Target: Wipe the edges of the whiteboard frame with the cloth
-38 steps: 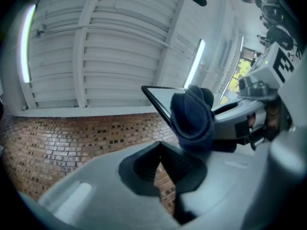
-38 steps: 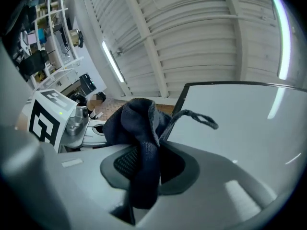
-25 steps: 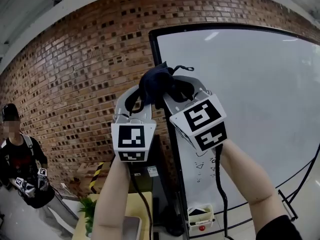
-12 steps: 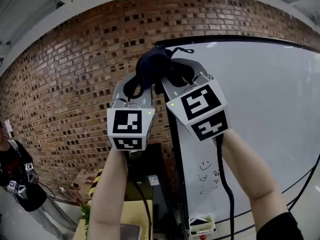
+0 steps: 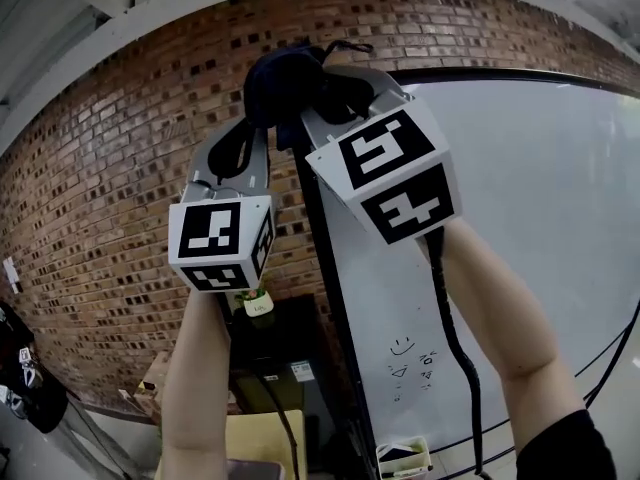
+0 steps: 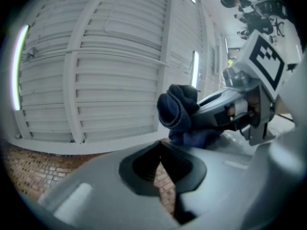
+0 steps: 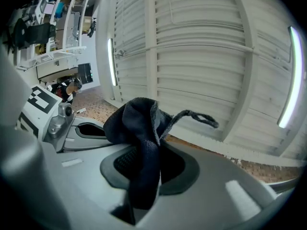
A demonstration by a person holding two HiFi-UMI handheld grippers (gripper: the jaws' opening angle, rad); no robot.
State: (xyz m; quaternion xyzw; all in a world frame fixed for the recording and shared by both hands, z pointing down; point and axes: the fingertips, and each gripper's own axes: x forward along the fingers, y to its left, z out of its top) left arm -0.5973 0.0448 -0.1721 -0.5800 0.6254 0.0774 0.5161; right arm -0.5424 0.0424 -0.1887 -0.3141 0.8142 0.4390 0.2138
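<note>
At the top left corner of the whiteboard frame (image 5: 480, 71), both grippers are sitting higher than a second ago. The right gripper (image 5: 305, 78) is pinching the dark cloth (image 5: 280, 83). The left gripper (image 5: 250, 128), jaws pressed together and empty, is reaching up alongside. Both forearms are stretching upward before a brick wall (image 5: 110, 168).
</note>
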